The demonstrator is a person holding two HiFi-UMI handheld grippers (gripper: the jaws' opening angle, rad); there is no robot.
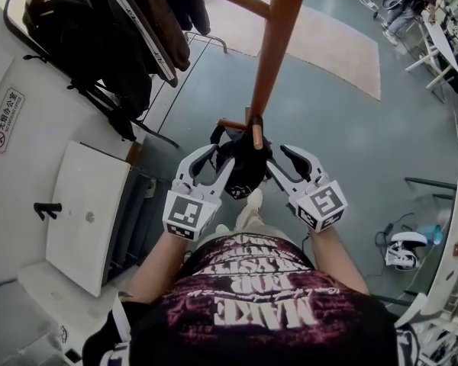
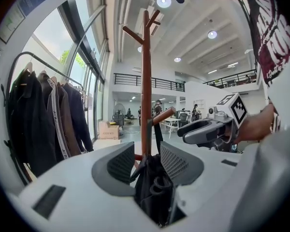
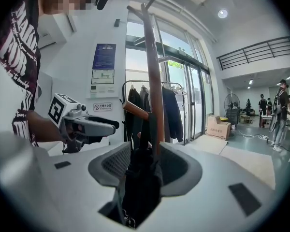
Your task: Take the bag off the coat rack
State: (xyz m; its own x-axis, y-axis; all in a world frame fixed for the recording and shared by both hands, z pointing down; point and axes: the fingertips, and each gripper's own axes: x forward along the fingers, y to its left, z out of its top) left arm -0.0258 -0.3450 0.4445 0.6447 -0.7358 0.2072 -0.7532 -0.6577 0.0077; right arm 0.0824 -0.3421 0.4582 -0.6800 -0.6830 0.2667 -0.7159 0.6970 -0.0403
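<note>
Just beyond the person's printed shirt, the tall wooden coat rack stood on the floor with the black bag hanging from a short low peg against its pole, so no part of the removal was done yet. The left gripper and right gripper flanked the bag, each with jaws spread wide and the bag's body between them, though neither appeared to press on it. By my judgement, closing on the bag and lifting its strap clear of the peg remained.
</note>
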